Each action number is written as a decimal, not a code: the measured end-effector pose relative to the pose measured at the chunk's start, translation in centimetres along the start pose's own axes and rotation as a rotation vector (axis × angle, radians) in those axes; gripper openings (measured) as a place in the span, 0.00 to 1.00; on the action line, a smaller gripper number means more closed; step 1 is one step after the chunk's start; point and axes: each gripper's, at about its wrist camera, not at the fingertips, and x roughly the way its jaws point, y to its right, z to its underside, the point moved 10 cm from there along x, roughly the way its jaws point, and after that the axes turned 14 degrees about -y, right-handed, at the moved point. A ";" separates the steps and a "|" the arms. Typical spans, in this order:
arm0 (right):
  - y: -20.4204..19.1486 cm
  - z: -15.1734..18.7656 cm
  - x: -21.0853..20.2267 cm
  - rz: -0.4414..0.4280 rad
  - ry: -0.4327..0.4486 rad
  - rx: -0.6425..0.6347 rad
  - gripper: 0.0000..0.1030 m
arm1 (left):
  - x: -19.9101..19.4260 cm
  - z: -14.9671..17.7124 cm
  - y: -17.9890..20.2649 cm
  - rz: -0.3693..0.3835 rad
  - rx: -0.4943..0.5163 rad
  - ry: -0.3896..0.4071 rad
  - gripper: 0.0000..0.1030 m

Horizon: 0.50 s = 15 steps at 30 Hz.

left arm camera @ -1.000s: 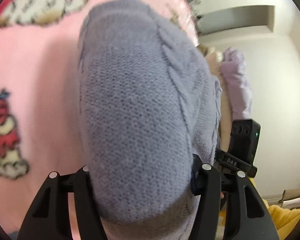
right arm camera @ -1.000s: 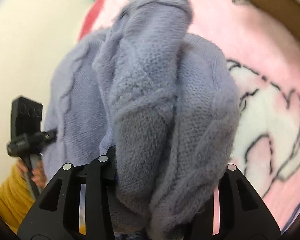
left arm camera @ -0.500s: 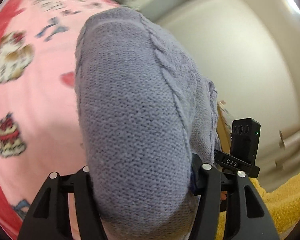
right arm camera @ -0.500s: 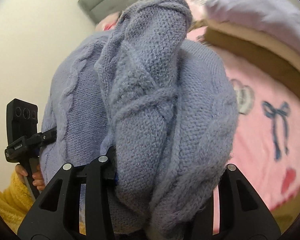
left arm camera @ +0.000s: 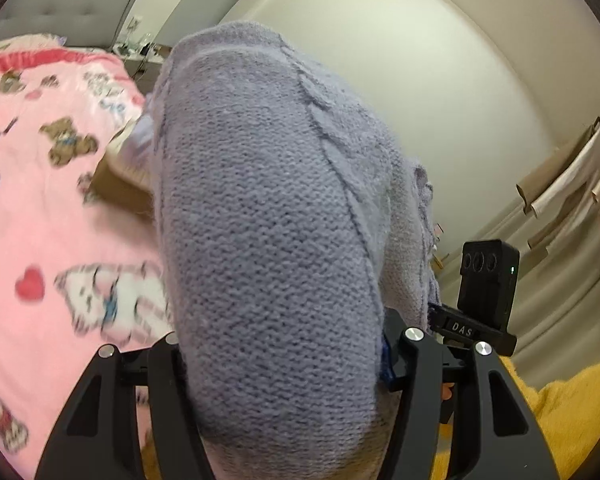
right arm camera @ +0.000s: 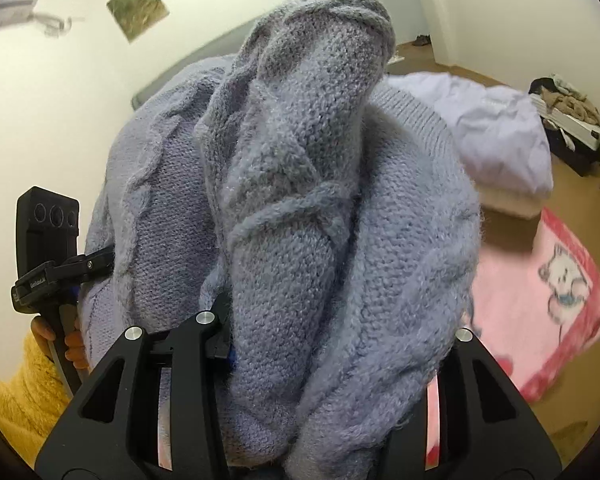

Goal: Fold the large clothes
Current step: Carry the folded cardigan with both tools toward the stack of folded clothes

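Where the cameras look along the fingers, a grey-blue knit sweater (left arm camera: 272,240) fills both views, bunched and lifted clear of the bed. Left gripper (left arm camera: 284,344): clamped on sweater, fabric bulging over the jaws. Right gripper (right arm camera: 328,332): clamped on sweater, a cabled fold (right arm camera: 300,184) rising between the fingers. Below: pink blanket (left arm camera: 40,208), bear and heart print. On blanket, farther: stacked folded clothes, lilac piece (right arm camera: 496,128) on top. Beyond: grey headboard (left arm camera: 72,12), cream wall (left arm camera: 400,60).
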 end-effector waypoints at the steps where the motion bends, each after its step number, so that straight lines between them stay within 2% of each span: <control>1: 1.0 -1.4 -0.4 -0.004 0.013 -0.014 0.38 | 1.2 -2.0 -0.4 0.000 -0.003 0.002 0.58; 5: 6.3 -8.3 -0.4 -0.027 0.035 -0.055 0.38 | 6.9 -10.5 1.1 -0.050 0.003 -0.013 0.59; 8: 12.8 -13.9 -0.3 -0.055 0.032 -0.052 0.38 | 11.3 -16.6 0.8 -0.065 -0.012 -0.030 0.59; 10: 15.9 -17.7 2.1 -0.070 0.033 -0.035 0.38 | 13.5 -19.4 0.4 -0.078 -0.022 -0.040 0.59; 12: 18.5 -20.9 2.4 -0.079 0.037 -0.019 0.38 | 15.7 -22.9 0.0 -0.100 -0.026 -0.067 0.59; 15: 21.4 -23.8 4.2 -0.093 0.011 0.037 0.38 | 18.7 -26.7 -1.0 -0.129 -0.023 -0.126 0.59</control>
